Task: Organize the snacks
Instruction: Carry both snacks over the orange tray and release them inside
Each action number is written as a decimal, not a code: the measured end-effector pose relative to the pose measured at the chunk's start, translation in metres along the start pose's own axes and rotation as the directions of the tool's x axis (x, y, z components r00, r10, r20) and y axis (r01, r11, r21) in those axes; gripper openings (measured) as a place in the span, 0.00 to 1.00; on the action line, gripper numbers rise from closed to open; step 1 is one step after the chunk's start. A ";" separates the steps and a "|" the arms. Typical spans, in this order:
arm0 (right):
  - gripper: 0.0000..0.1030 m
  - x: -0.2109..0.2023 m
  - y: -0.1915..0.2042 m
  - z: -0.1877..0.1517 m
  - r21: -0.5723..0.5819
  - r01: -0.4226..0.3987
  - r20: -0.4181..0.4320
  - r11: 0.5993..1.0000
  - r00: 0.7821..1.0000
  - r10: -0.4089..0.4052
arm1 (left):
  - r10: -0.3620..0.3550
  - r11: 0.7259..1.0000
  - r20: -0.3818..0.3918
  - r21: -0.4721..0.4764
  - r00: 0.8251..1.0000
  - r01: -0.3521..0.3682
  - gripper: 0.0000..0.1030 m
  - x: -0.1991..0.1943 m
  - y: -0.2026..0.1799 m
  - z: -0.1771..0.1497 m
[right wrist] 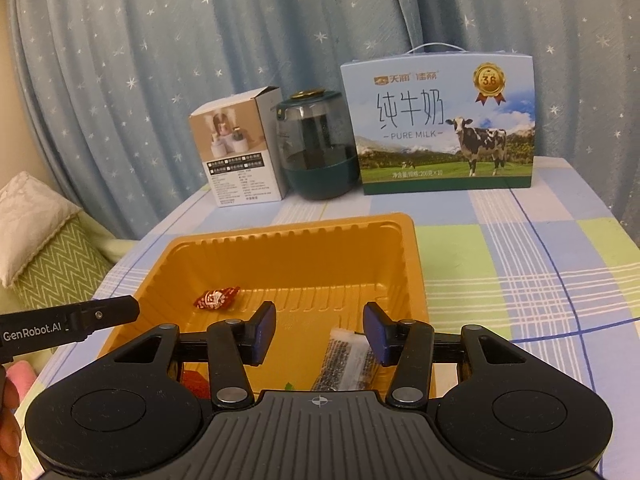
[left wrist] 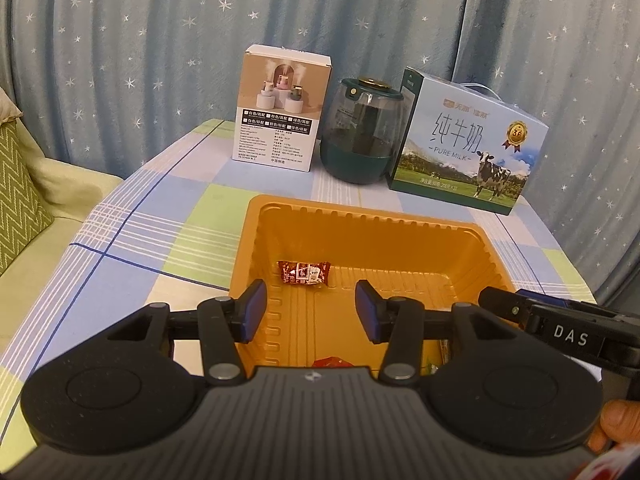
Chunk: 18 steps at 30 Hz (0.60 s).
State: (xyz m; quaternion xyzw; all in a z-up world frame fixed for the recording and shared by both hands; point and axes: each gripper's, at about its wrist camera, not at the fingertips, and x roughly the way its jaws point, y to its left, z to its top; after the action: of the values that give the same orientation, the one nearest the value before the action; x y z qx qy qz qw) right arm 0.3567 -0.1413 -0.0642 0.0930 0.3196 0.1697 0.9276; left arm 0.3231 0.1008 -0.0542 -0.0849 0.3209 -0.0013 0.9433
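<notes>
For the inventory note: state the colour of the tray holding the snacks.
The tray is orange-yellow plastic, clearest in the right wrist view.

A home room — star-print curtain [left wrist: 160, 40], checked tablecloth [left wrist: 132, 216], zigzag cushion [left wrist: 20, 200], milk carton [right wrist: 440, 128] on the table

A milk carton [right wrist: 438, 124], green jar [right wrist: 318, 146] and white box [right wrist: 240, 146] stand before the curtain [right wrist: 160, 40].

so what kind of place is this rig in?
Likely a home living room or bedroom: star-print curtain, plaid cloth on the table, cushioned seat beside it, milk carton at the back.
</notes>
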 end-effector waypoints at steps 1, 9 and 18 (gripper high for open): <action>0.47 -0.002 0.000 0.000 0.001 0.000 0.006 1.000 1.000 0.000 | 0.000 1.000 0.003 0.004 1.000 0.000 0.44 -0.002 -0.001 0.000; 0.47 -0.023 -0.003 -0.002 0.003 0.022 0.060 1.000 0.998 -0.022 | -0.006 1.000 0.032 0.023 0.999 0.005 0.45 -0.024 -0.007 -0.006; 0.47 -0.056 -0.003 -0.017 0.012 0.032 0.065 0.999 0.997 -0.032 | 0.006 1.000 0.048 0.024 0.999 -0.007 0.45 -0.055 -0.002 -0.021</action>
State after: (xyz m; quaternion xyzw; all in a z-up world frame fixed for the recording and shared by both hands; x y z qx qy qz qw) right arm 0.3055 -0.1638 -0.0467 0.0983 0.2917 0.1500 0.9396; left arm 0.2667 0.0987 -0.0369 -0.0727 0.2987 0.0000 0.9516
